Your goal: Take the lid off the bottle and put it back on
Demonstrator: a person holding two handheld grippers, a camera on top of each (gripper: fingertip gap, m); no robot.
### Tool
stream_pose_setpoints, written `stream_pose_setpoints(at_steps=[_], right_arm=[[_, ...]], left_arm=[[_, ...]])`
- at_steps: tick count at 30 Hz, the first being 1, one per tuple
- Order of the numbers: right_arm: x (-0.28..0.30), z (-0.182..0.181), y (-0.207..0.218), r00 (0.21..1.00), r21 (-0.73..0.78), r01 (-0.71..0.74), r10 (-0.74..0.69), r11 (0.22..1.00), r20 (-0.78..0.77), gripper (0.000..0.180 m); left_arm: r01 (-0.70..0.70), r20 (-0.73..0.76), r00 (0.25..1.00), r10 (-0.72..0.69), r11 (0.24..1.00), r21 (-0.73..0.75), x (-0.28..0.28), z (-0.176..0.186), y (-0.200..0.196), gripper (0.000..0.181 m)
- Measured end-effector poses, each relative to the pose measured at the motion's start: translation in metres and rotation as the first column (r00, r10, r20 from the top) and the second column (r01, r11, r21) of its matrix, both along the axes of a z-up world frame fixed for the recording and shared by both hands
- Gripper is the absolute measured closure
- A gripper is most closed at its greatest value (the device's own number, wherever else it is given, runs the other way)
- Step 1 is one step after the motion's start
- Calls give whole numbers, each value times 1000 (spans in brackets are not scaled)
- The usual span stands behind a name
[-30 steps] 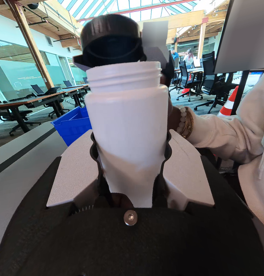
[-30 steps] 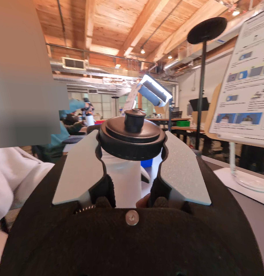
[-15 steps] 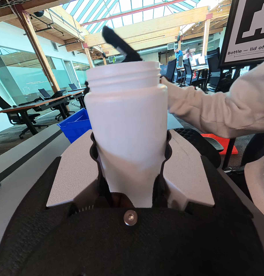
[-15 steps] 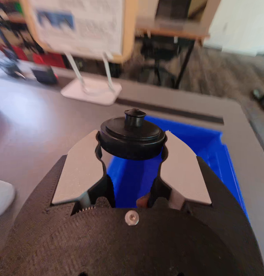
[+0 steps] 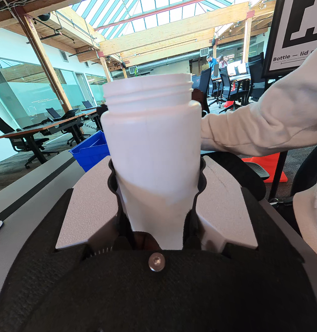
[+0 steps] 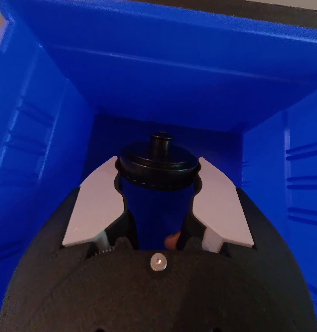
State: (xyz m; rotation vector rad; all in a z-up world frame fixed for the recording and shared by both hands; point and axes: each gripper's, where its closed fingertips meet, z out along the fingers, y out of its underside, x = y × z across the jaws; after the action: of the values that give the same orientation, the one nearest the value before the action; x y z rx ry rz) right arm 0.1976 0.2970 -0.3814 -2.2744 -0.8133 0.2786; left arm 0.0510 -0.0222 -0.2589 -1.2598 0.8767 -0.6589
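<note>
- The left gripper (image 5: 155, 181) is clenched on the white bottle (image 5: 152, 143), its two grey fingers (image 5: 89, 206) pressing the lower body from both sides.
- The bottle stands upright in that grip, held above the grey counter (image 5: 37, 194); its threaded neck is bare and its mouth is uncovered.
- The right gripper (image 6: 157, 172) is grasping the black lid (image 6: 157, 167), the tips of its fingers (image 6: 98, 195) clamped on the lid's ribbed rim.
- The lid has a small pull spout on top and sits level between the tips, well apart from the bottle.
- In the right wrist view the lid is held down inside the blue bin (image 6: 154, 71), whose ribbed walls fill the frame on the left, right and far sides; whether the lid touches the bin floor cannot be told.
- In the left wrist view the same blue bin (image 5: 89, 152) stands on the counter, just beyond the bottle to the left.
- A cream sleeve (image 5: 261, 122) reaches from the right to behind the bottle.
- A sign board (image 5: 297, 36) stands at the far right.
</note>
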Motion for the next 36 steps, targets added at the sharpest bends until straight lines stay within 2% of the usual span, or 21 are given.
stream_pose_setpoints(at_steps=[7,12,15,17,18,20,23,24,26,27,28,29,31,34,35,36], right_arm=[[22,-12,6,992,-23,93,-91,995,82,98],[36,-5,5,980,-8,154,-152,988,130,72],[35,36,-1,980,139,155,-170,978,105,68],[25,80,-16,988,273,104,-130,956,79,70],[12,106,-29,996,345,47,-70,937,55,74],[-27,158,-73,989,455,-122,145,882,-15,87],[-85,222,-163,874,572,-364,482,736,-64,99],[-105,234,-204,776,579,-489,629,652,-53,104],[-135,237,-303,429,528,-766,903,367,-6,108],[-141,231,-342,276,487,-844,960,224,36,109],[-147,222,-366,196,444,-886,975,131,104,110],[-153,210,-376,171,398,-913,967,84,189,112],[-162,185,-379,162,291,-955,923,57,349,123],[-162,147,-368,134,98,-990,853,98,505,141],[-164,147,-357,174,121,-984,807,128,564,146],[-164,147,-359,166,131,-985,807,111,566,151]], left_arm=[[1,-5,1000,-1,1000,8,1,0,0,92],[3,-9,1000,-3,1000,9,0,0,-1,92],[2,2,1000,-2,1000,4,-1,0,1,92],[0,9,1000,0,1000,1,-2,0,1,92],[0,10,1000,0,1000,0,-2,0,2,92],[1,10,1000,-1,1000,2,-2,0,2,92],[2,5,1000,-2,1000,6,-2,0,1,92],[2,3,1000,-2,1000,8,-1,0,1,92],[4,-1,1000,-4,1000,11,-1,0,0,92],[4,-3,1000,-4,1000,12,-1,0,0,92],[5,-7,1000,-5,1000,14,0,0,0,92],[6,-10,1000,-6,1000,16,0,0,0,92],[11,-16,1000,-11,1000,20,1,0,-1,92],[6,-21,1000,-6,1000,16,0,-1,-1,91],[2,-23,1000,-1,1000,14,-1,-1,0,91],[17,-23,1000,-16,1000,14,-1,-1,-1,93]])
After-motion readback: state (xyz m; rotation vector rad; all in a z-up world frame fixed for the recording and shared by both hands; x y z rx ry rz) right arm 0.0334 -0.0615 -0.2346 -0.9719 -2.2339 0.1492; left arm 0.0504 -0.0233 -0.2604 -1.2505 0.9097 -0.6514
